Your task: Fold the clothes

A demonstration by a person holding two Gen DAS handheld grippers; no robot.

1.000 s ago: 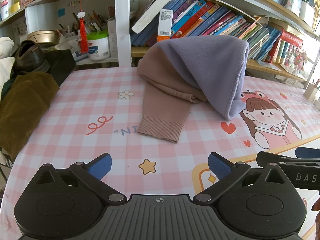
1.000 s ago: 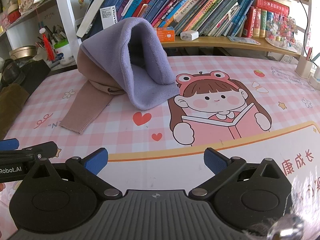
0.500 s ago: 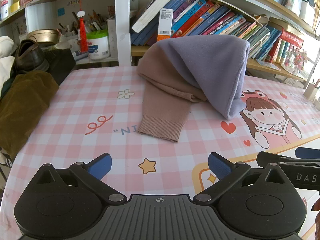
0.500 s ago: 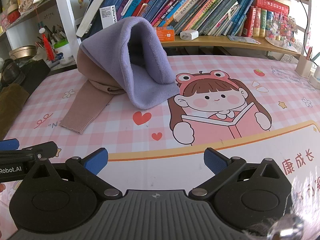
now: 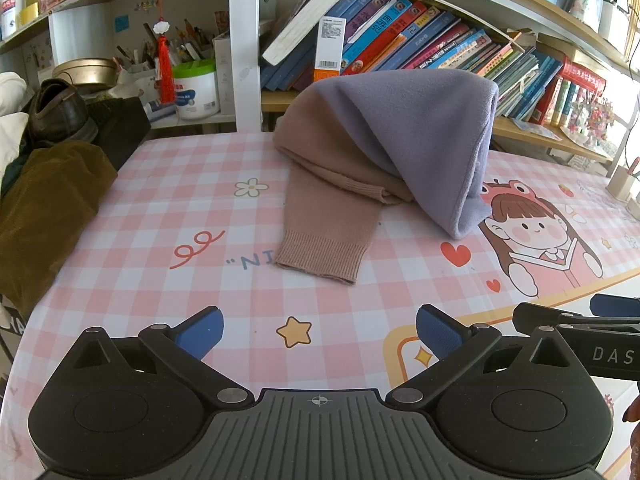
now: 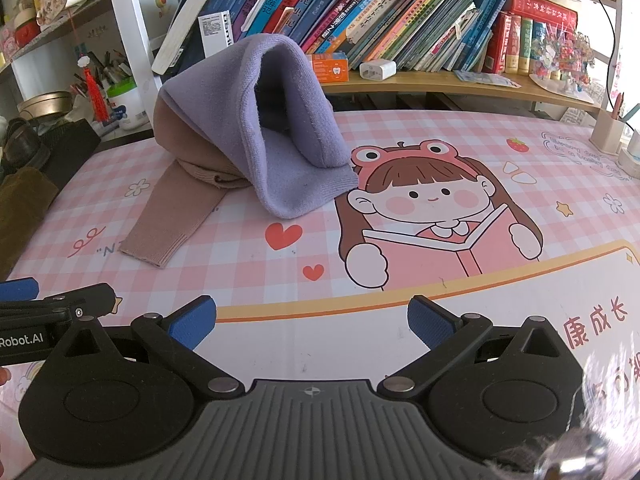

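Both the left tongs and right tongs hover spread apart and empty, near the heaped lilac-and-tan sweater on the counter.

We see a worktop with a pink checked cartoon cover; a brown knit sweater lies on it, a lilac fleece garment heaped over it, olive corduroy cloth at its left edge.
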